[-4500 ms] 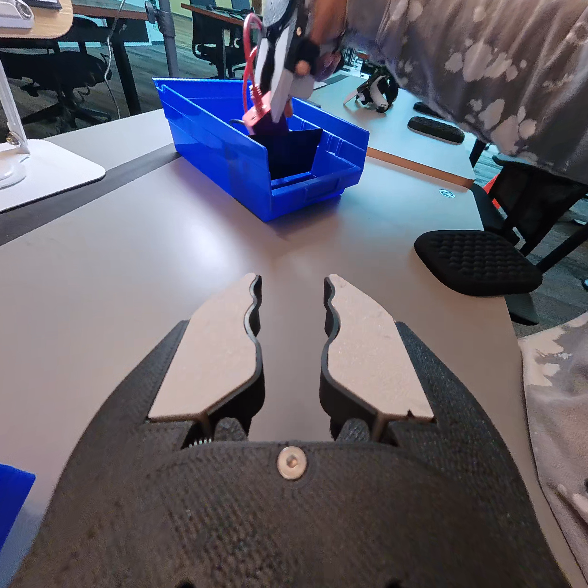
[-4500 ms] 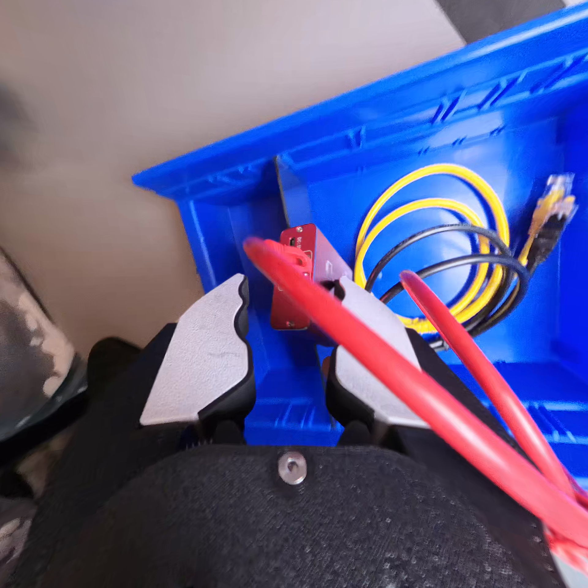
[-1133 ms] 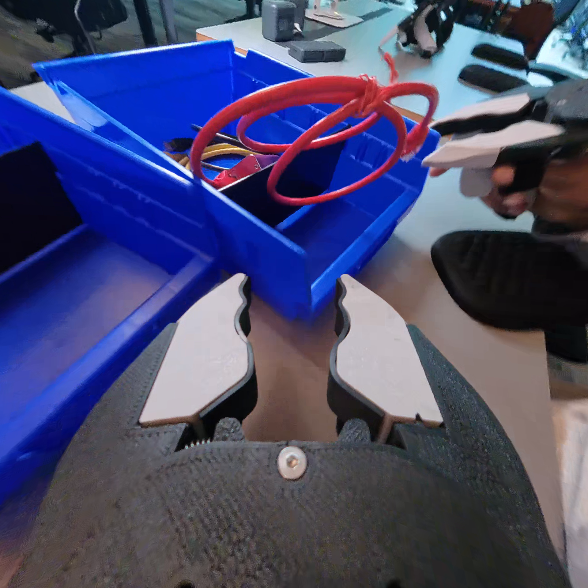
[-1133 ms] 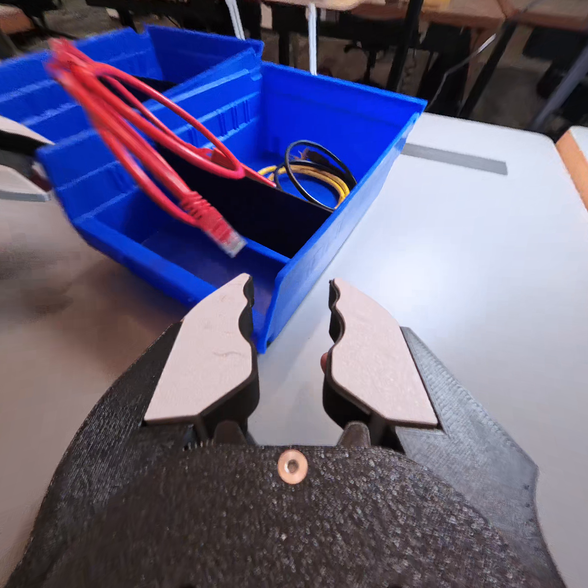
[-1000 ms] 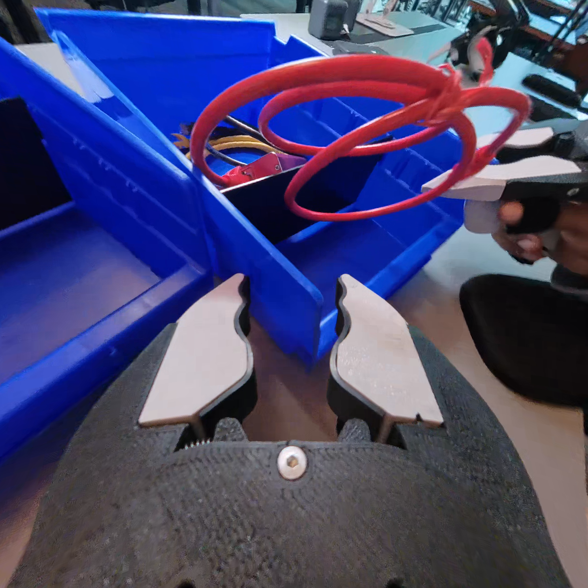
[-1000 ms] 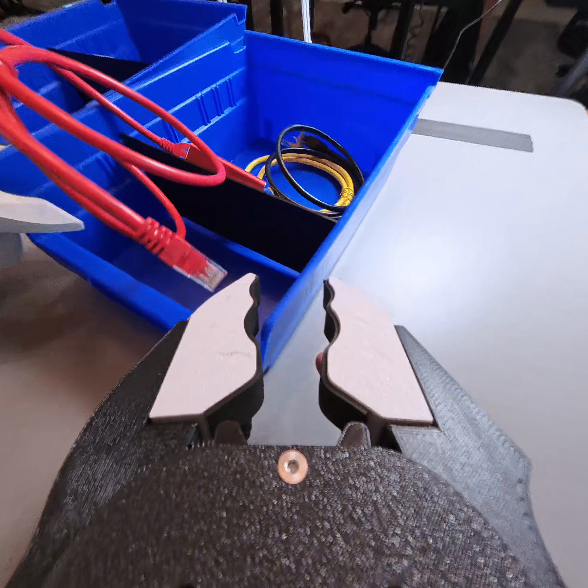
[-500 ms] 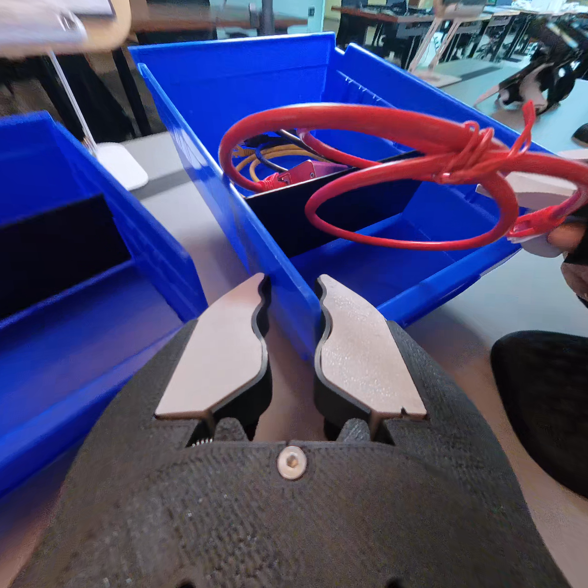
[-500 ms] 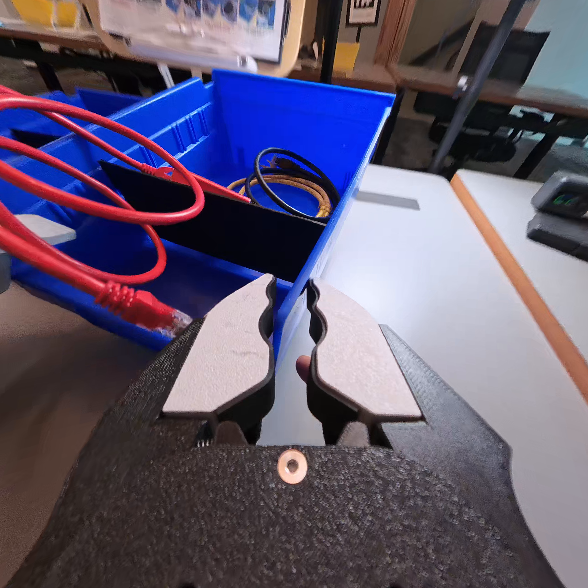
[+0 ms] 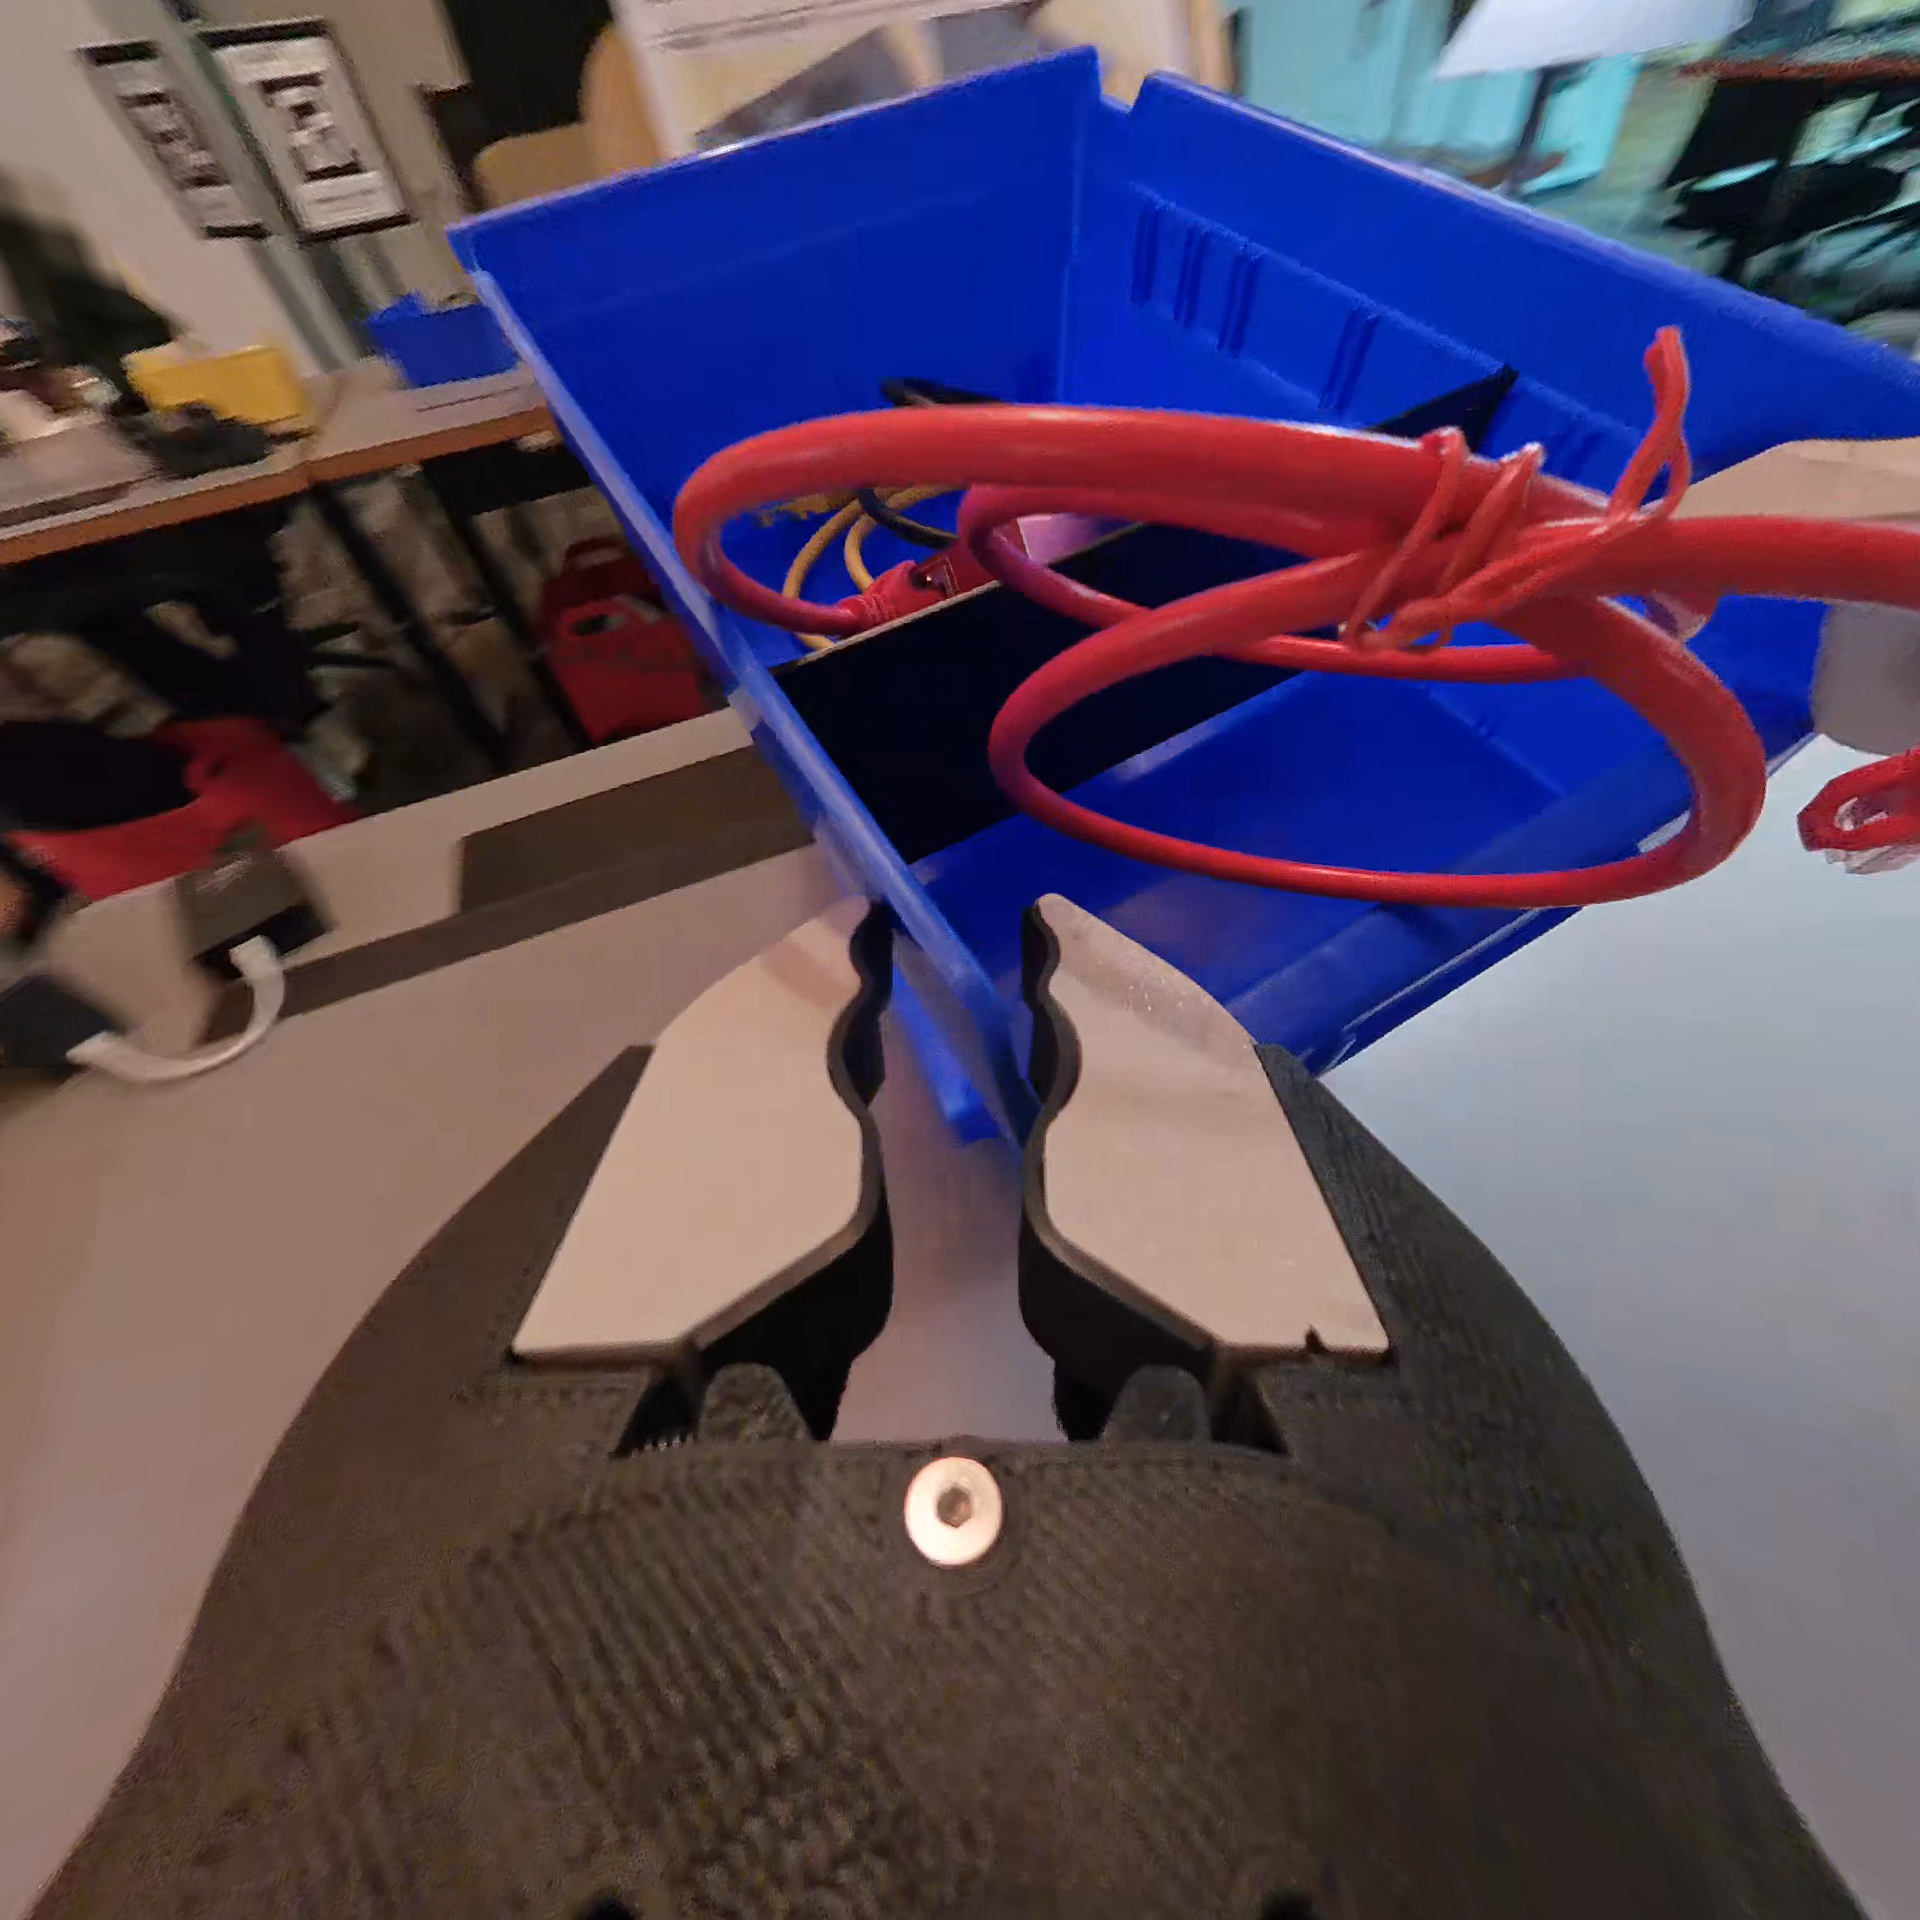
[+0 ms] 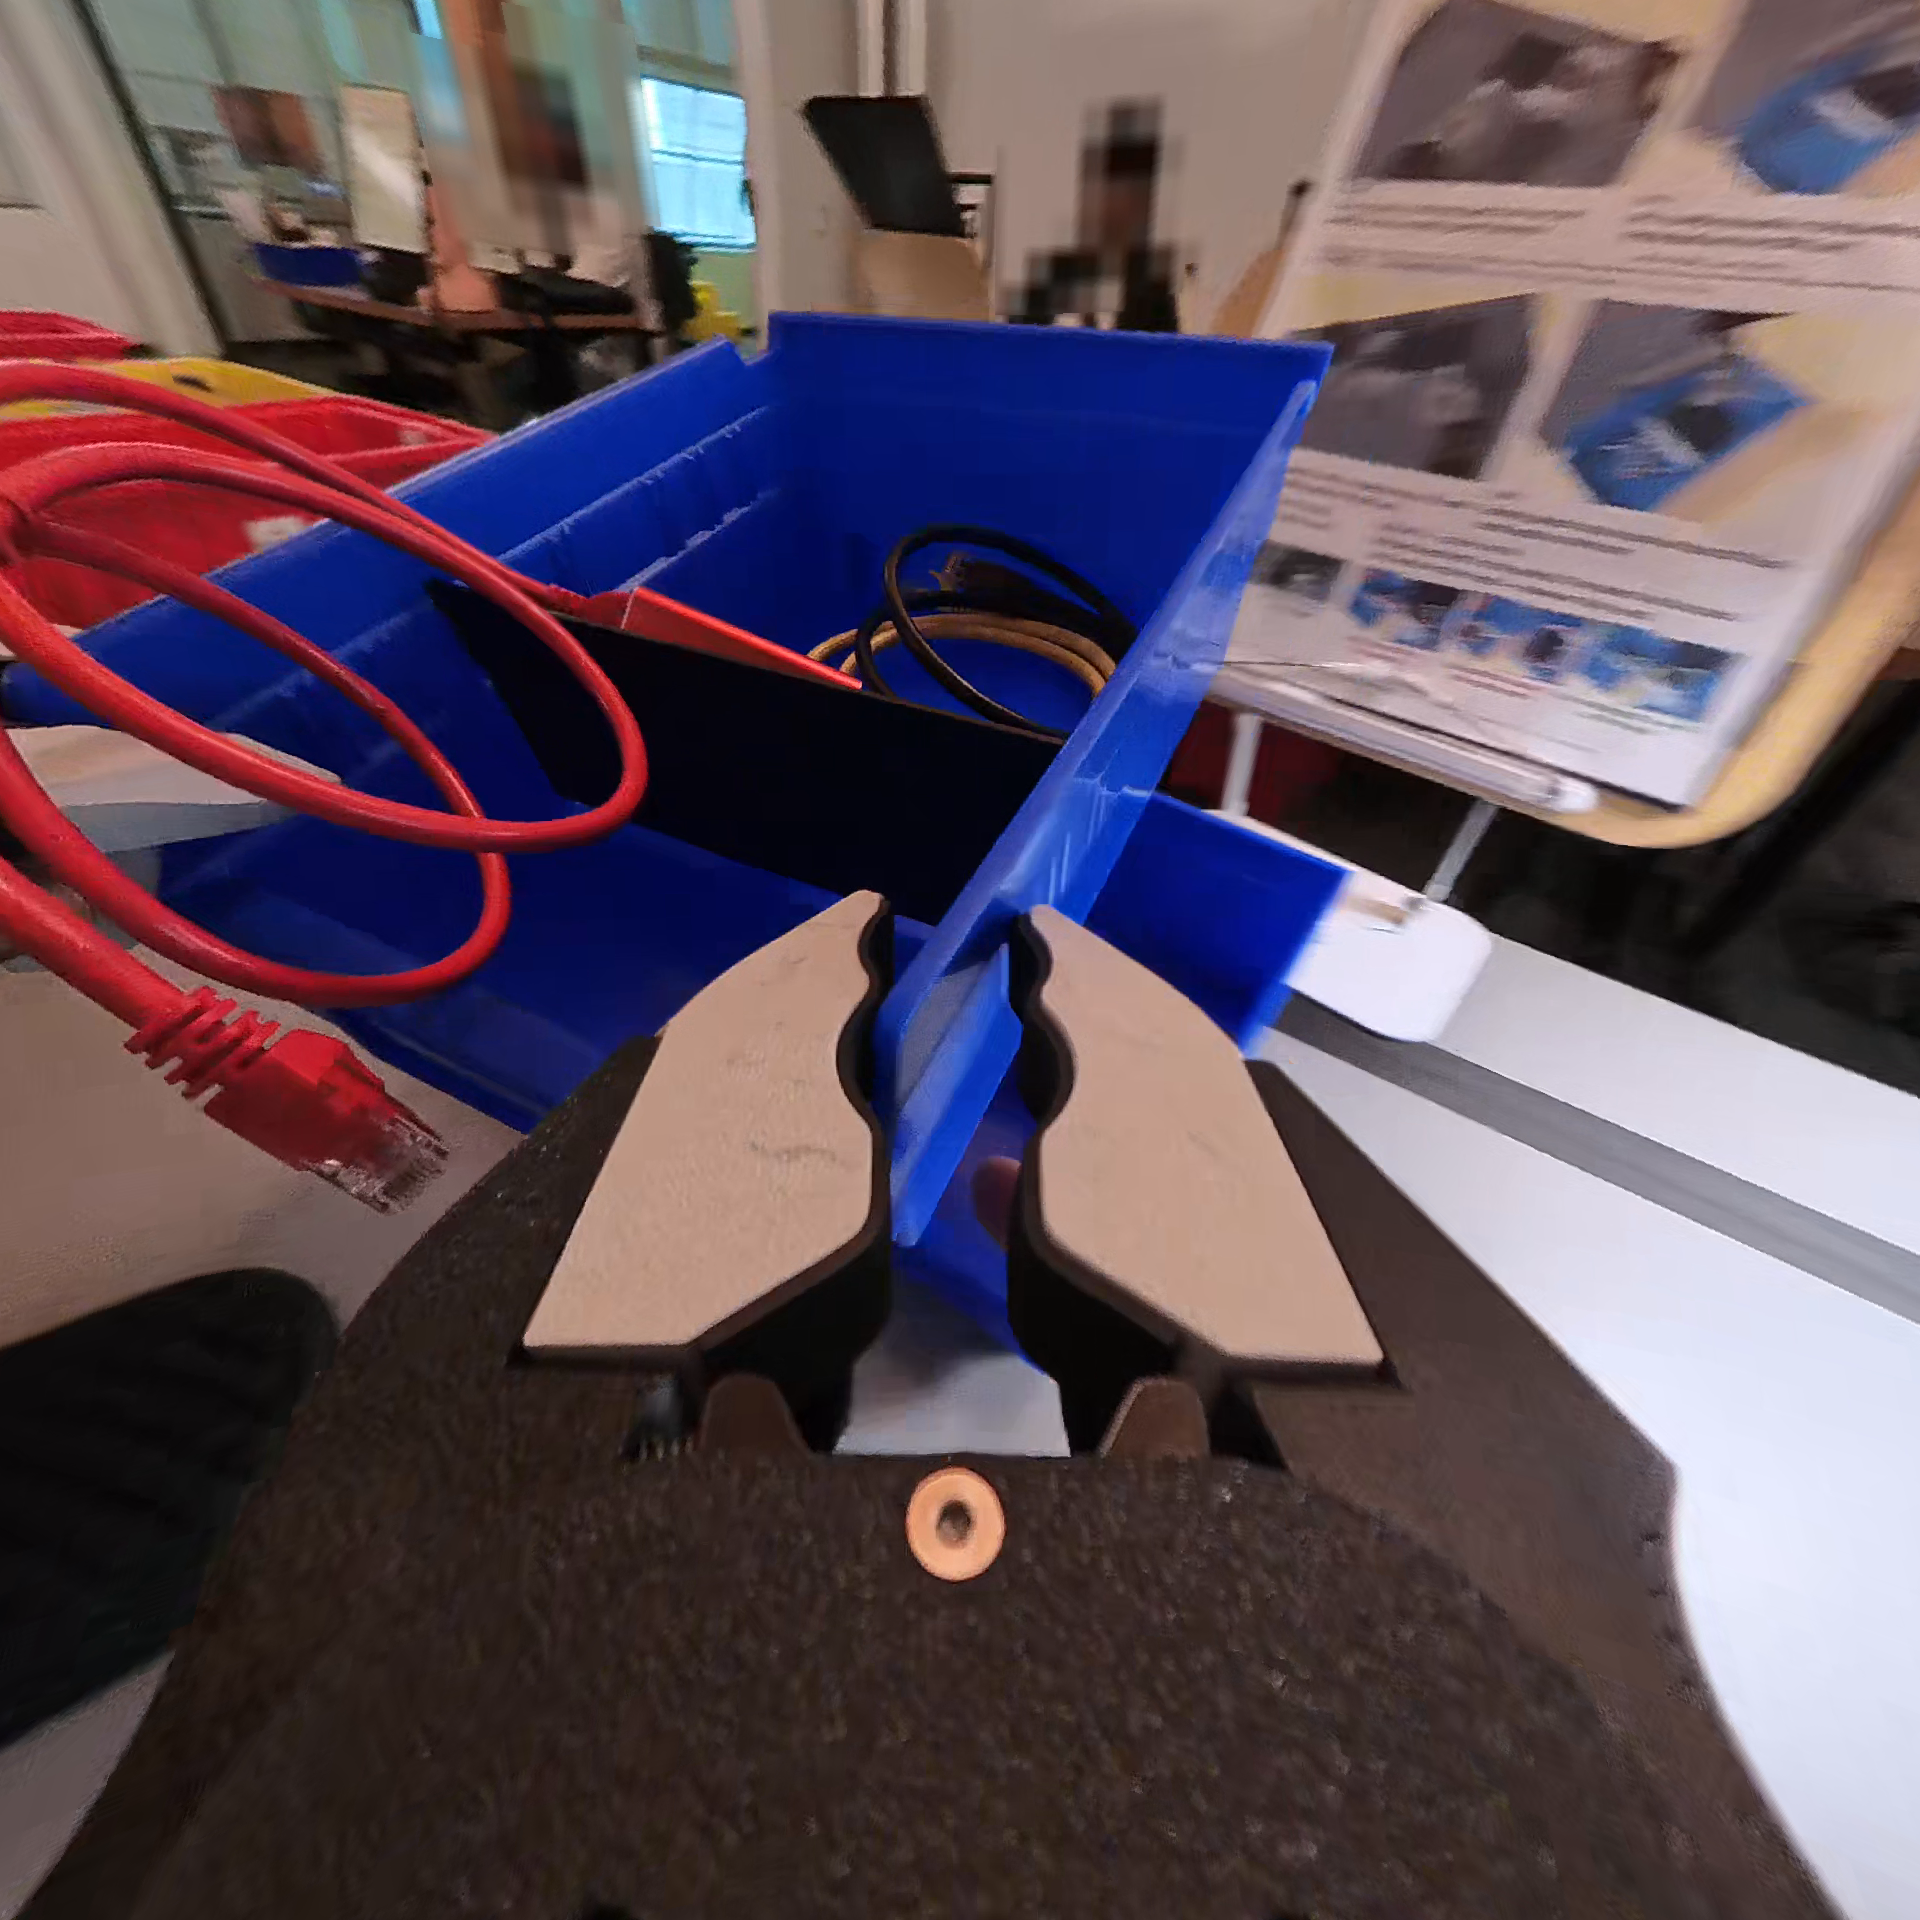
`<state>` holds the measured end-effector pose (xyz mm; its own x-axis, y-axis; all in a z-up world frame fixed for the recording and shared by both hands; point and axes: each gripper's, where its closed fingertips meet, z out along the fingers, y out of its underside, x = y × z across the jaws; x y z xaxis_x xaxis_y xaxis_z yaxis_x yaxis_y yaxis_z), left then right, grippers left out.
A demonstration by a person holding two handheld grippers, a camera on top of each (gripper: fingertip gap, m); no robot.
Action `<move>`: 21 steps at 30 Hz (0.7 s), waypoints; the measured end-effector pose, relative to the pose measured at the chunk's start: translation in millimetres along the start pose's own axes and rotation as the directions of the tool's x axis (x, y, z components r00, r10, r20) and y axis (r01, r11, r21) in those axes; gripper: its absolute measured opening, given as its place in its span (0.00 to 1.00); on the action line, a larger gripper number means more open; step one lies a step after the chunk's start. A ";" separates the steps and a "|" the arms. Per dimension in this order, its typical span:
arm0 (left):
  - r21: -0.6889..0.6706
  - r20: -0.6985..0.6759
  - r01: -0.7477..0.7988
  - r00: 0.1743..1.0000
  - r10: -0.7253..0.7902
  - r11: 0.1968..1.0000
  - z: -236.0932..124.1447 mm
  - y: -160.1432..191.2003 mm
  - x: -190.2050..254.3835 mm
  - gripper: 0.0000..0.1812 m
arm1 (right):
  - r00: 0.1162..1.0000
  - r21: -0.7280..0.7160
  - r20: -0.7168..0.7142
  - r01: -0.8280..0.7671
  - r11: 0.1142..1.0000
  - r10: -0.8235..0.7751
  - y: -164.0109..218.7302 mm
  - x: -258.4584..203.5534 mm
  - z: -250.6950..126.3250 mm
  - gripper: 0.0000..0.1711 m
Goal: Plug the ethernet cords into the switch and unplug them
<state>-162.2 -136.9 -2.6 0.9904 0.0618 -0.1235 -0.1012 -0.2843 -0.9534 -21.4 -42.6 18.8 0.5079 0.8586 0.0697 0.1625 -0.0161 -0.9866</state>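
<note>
A blue bin [image 9: 935,260] with a black divider [image 9: 914,727] is tilted up off the grey table. My left gripper [image 9: 956,914] is shut on its left wall. My right gripper [image 10: 951,909] is shut on its right wall [image 10: 1091,727]. A coiled red ethernet cord [image 9: 1143,436], tied with a red twist tie, hangs in the air over the near compartment. It runs past a grey finger [image 9: 1818,483] at the frame's edge. Its clear-tipped red plug [image 10: 332,1122] dangles by the front corner. Yellow and black cords [image 10: 987,634] lie in the far compartment.
Grey table [image 10: 1662,1299] spreads right of the bin. A poster board on a stand [image 10: 1558,416] with a white foot [image 10: 1392,966] is close behind the bin's right side. A black sleeve [image 10: 125,1455] is at lower left. Desks and chairs stand beyond the table [image 9: 156,488].
Both grippers went from straddling the bin's side walls to shut on them. The bin has tipped up and both views now look higher into the room. The red cord moves with them.
</note>
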 end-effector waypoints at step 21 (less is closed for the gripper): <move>-0.196 0.075 0.226 0.974 -0.215 0.954 4.4 185.0 -156.2 0.15 | 0.934 -0.365 0.357 0.158 0.918 -0.019 141.0 -144.2 159.7 0.21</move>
<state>-336.1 -194.9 -160.9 0.9791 0.1931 0.0638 0.1453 -0.4448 -0.8838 -206.9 -86.8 -154.0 0.1694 0.9851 0.0307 0.5376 -0.0663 -0.8406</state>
